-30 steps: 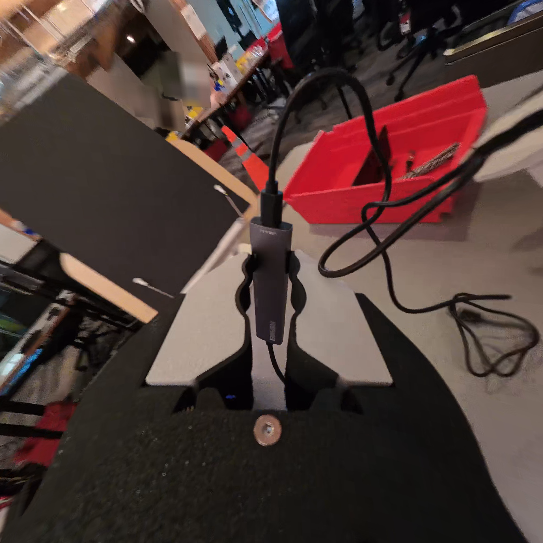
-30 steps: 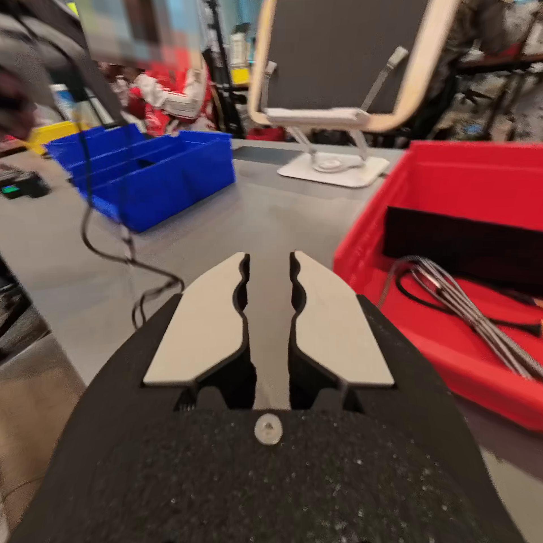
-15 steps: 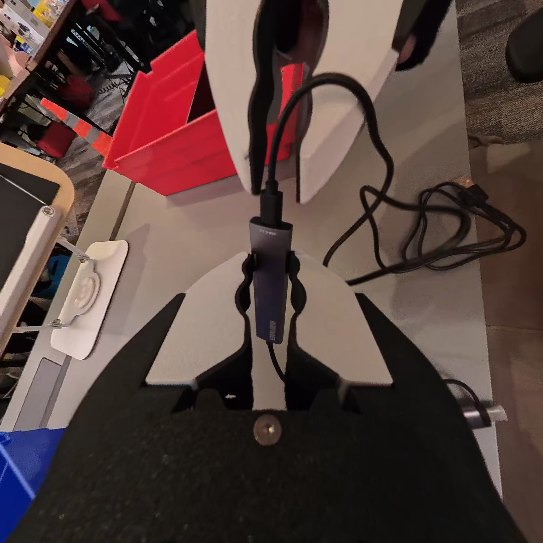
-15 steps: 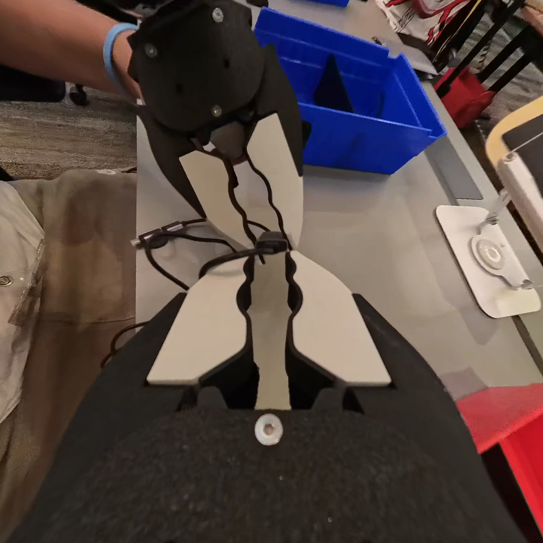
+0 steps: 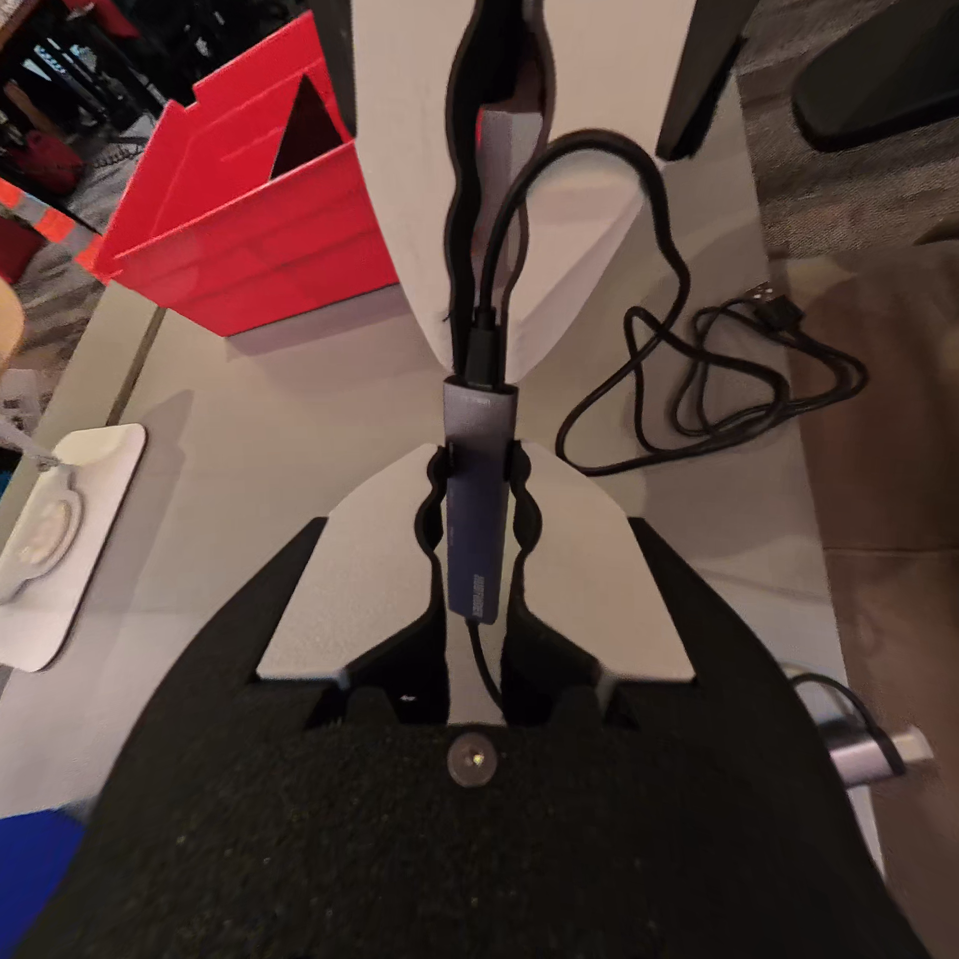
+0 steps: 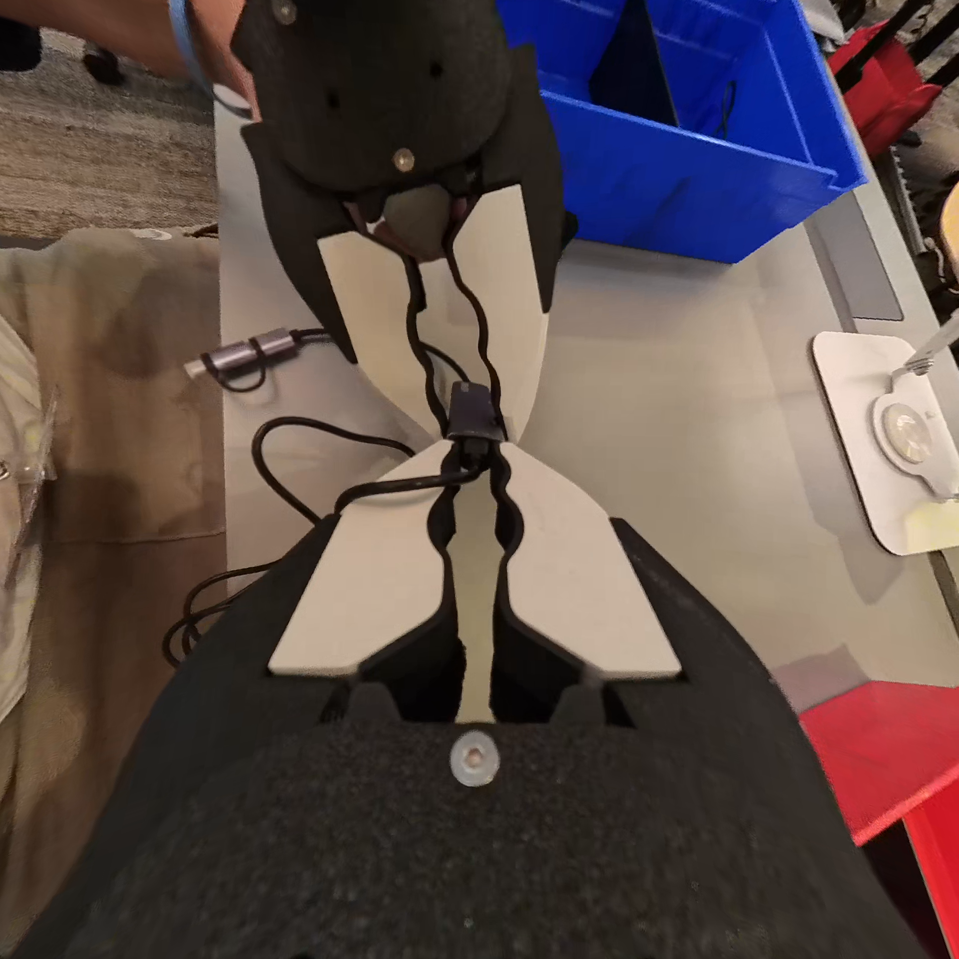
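Grippers tip-to-tip: L gripper clamps hub; R gripper around plug.

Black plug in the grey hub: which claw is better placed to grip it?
Probably right: the right claw straddles the black plug, while the left claw is shut on the grey hub.

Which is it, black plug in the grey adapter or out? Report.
In. The black plug sits seated in the end of the grey adapter, which the left gripper clamps; no gap shows between them.
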{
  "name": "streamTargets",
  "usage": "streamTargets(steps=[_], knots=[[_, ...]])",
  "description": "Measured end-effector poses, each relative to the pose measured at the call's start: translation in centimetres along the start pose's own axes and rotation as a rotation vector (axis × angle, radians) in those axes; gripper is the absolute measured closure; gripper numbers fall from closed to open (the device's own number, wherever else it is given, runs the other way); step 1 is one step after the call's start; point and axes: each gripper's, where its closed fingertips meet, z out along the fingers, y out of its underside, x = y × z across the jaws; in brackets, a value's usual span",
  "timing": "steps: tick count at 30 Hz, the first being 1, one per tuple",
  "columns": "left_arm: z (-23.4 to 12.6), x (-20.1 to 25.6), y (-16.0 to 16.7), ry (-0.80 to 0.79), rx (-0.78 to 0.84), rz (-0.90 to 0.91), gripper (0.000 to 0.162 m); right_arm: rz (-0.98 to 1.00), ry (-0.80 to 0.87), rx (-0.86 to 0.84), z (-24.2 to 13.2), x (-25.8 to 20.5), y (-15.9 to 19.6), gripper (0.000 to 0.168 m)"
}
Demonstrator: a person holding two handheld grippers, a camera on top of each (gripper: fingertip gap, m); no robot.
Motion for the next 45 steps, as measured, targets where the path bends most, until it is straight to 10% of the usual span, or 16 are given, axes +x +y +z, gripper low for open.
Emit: streamTargets(steps=[6, 11, 18, 28, 45], knots=[[-0.7, -0.8, 6.0, -0.048, -0.206, 0.037, 0.139, 0.034, 0.086, 0.193, -6.0, 3.8, -1.6, 0.158], [-2.6, -1.2, -0.8, -0.059, -0.004, -0.038, 0.139, 0.1, 0.139, 0.135, -11.6, 6.8, 1.6, 0.157], [-1.8, -2.4, 0.7, -0.16, -0.028, -0.087, 0.139, 0.111, 0.438, 0.09, -14.7, 12.6, 0.9, 0.157], [-1.3, -1.7, 0.9, -0.125, -0.027, -0.144, 0.139, 0.099, 0.803, 0.116, -29.1, 21.5, -5.3, 0.158], [-1.0, -1.1, 1.1, -0.125, -0.063, -0.099, 0.139, 0.214, 1.049, 0.057, -38.0, 28.0, -1.9, 0.158]])
